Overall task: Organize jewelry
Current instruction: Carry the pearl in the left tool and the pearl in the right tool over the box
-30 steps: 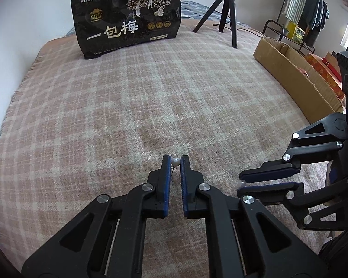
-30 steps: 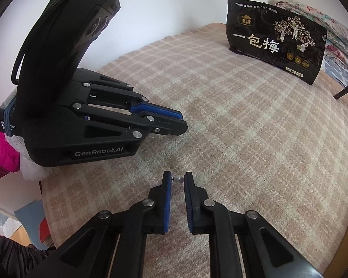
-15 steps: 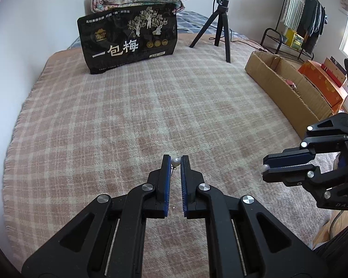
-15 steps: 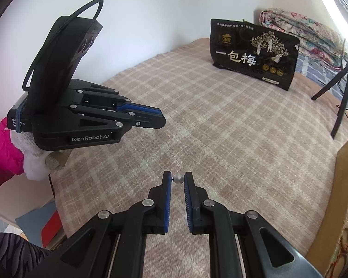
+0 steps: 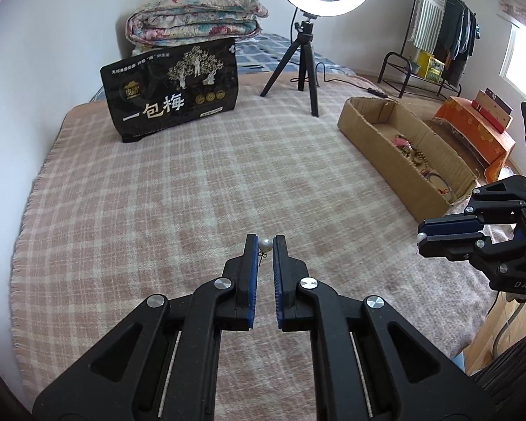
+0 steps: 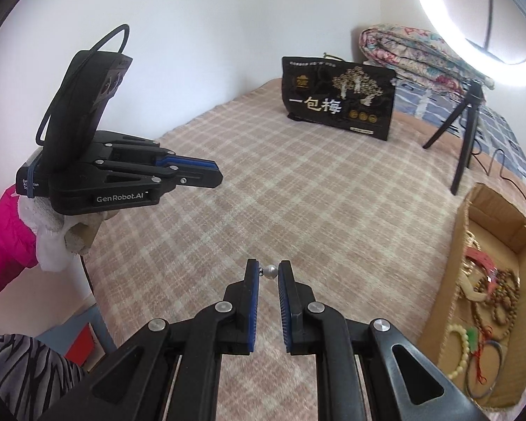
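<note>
My left gripper point(image 5: 265, 244) is shut on a small pearl earring point(image 5: 264, 244) at its fingertips, held above the plaid blanket point(image 5: 193, 189). My right gripper point(image 6: 269, 271) is shut on a second pearl earring point(image 6: 271, 271). The right gripper also shows at the right of the left wrist view point(image 5: 425, 236), with its pearl at the tip. The left gripper shows at the left of the right wrist view point(image 6: 214, 175). A cardboard box point(image 6: 463, 231) at the right holds several bead bracelets and necklaces point(image 6: 491, 287); it also shows in the left wrist view point(image 5: 364, 133).
A black snack bag point(image 5: 172, 101) stands at the far end of the bed. A ring light on a tripod point(image 5: 307, 56) stands beside it. A folded quilt point(image 5: 193, 17) lies behind. An orange box point(image 5: 480, 133) sits beyond the cardboard box.
Both grippers have risen away from the blanket with their pearls still held, and have moved apart. The cardboard box's contents have come into view.
</note>
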Demonstrator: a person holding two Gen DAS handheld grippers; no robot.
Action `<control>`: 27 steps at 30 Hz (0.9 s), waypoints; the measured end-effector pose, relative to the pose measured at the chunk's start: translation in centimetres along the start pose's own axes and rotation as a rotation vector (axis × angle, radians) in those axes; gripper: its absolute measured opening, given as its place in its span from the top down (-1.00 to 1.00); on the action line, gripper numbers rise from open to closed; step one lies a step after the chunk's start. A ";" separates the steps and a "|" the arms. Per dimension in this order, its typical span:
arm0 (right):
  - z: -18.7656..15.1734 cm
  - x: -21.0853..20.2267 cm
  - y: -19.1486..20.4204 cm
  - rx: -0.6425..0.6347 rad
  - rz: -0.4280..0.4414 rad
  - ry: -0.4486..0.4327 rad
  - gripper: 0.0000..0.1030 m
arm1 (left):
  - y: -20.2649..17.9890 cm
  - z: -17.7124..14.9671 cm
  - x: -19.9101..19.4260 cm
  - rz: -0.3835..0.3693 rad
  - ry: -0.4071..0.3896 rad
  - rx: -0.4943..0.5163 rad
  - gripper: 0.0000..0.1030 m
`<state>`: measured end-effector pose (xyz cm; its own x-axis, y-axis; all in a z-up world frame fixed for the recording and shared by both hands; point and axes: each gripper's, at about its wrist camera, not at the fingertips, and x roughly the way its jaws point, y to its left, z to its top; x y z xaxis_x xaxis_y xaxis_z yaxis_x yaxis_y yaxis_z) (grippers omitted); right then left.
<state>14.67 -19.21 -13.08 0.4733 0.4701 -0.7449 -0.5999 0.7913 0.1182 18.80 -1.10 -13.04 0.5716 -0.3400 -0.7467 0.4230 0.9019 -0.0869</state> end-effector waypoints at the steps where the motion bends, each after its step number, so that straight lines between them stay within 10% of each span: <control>1: -0.2 -0.5 -0.3 0.005 -0.006 -0.004 0.82 | -0.3 0.1 -0.1 -0.003 -0.004 0.003 0.88; 27: -3.9 -10.0 -10.3 0.178 -0.189 -0.106 0.82 | -12.5 4.7 0.8 -0.147 -0.049 0.109 0.88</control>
<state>13.60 -33.57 -9.41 0.6368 0.3385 -0.6928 -0.3763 0.9206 0.1040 17.30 -13.87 -9.43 0.5301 -0.4813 -0.6981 0.5770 0.8080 -0.1189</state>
